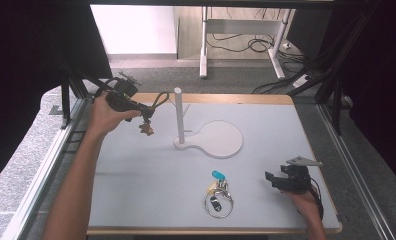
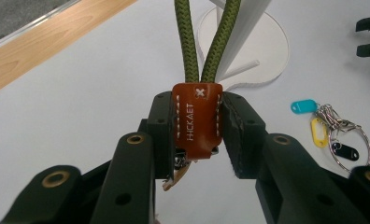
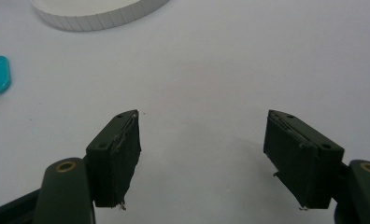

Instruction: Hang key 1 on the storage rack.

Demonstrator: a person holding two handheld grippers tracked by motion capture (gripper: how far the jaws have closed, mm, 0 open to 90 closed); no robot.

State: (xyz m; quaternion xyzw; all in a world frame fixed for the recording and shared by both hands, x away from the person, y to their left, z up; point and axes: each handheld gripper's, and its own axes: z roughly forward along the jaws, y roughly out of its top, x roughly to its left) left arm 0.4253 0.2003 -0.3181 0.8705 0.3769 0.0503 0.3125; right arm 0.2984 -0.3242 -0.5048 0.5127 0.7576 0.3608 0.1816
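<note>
Rope-loop keychain: in the high view it hangs from the left gripper, raised above the table's far-left corner, its loop near the white peg stand; a second key bunch lies near the front edge, and the right gripper rests low at the right. Left gripper view: both jaws are clamped on the brown leather tab, stamped "HICKAET" with a white cross stitch; the green rope rises in two strands. Risk, in my judgement: the tab is held by its edges alone and could slip or twist if swung toward the peg. Right gripper view: jaws spread wide, holding nothing, just above bare table.
</note>
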